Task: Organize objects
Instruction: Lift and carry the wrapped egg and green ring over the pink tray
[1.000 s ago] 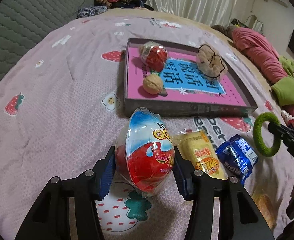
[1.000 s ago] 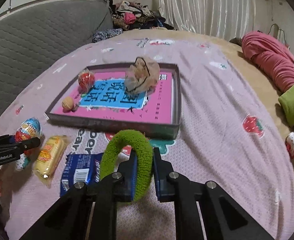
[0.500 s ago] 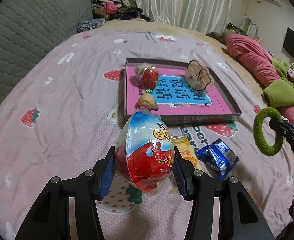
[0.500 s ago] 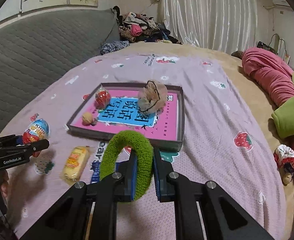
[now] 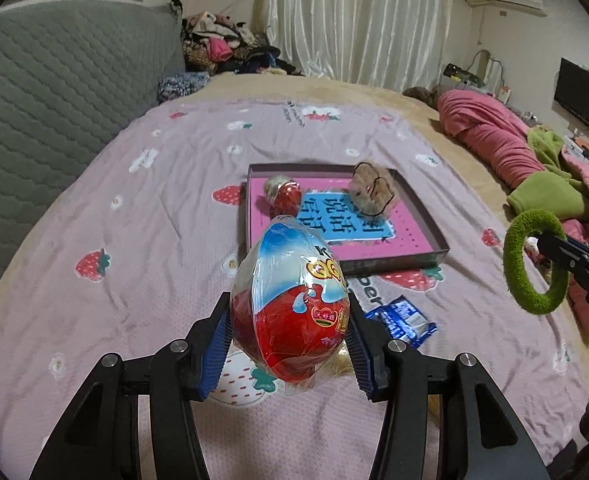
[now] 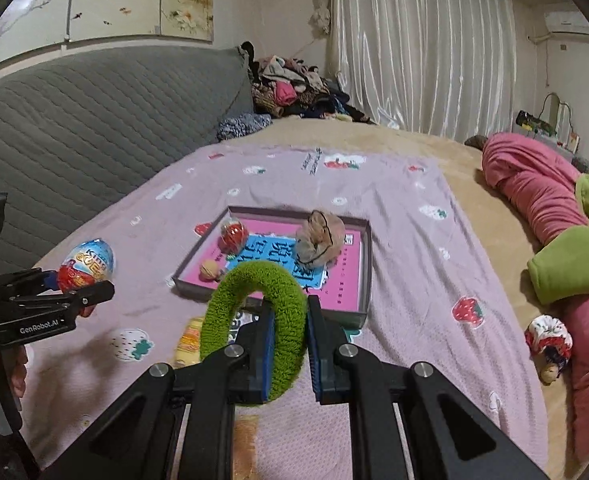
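My left gripper (image 5: 288,336) is shut on a wrapped red, white and blue chocolate egg (image 5: 288,304) and holds it above the bed; the egg also shows in the right wrist view (image 6: 86,266). My right gripper (image 6: 288,346) is shut on a fuzzy green hair ring (image 6: 254,320), which also shows in the left wrist view (image 5: 532,262). The pink-bottomed box tray (image 5: 434,242) lies ahead with a small red wrapped egg (image 5: 284,196), a tan scrunchie (image 5: 374,192) and a walnut (image 6: 209,270) in it.
A blue snack packet (image 5: 402,320) and a yellow snack packet (image 6: 188,340) lie on the strawberry-print sheet (image 5: 154,240) in front of the tray. A grey headboard (image 6: 74,120) is at left. Pink and green bedding (image 6: 554,240) is at right.
Both grippers have risen and drawn back from the bed with their objects held. The tray and the snacks look smaller and farther away.
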Available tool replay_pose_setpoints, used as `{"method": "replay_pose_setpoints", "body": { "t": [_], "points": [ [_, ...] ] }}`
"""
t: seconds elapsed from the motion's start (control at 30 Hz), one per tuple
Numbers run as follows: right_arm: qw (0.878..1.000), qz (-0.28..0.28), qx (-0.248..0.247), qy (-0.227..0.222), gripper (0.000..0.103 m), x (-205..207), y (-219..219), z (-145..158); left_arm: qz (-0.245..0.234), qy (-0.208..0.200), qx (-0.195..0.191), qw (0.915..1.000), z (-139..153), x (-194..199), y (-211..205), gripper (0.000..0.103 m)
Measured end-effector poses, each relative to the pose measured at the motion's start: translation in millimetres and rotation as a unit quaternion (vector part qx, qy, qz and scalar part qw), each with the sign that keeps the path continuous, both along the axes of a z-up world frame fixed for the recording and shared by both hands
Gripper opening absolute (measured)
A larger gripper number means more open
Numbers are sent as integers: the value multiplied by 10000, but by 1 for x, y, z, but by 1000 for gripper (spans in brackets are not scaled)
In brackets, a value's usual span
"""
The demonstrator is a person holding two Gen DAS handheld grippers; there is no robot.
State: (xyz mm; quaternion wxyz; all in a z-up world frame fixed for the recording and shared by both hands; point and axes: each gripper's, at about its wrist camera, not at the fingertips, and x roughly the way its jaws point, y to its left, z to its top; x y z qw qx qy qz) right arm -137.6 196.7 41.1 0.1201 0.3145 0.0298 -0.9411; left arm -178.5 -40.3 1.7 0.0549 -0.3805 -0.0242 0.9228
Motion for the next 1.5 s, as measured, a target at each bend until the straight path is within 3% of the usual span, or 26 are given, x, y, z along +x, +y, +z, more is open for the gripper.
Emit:
{"method": "replay_pose_setpoints", "body": {
  "t": [0.8,1.23,1.5],
  "points": [
    [9972,165,-41,731,15,43,-13,69,-138,525,-193,9983,61,37,15,54],
    [9957,162,-9,908,15,27,-12,87,-282,671,-320,9968,83,3,36,54],
    [9952,169,-55,962,15,-9,-11,90,-339,803,-347,9956,102,-37,45,54]
  ]
}}
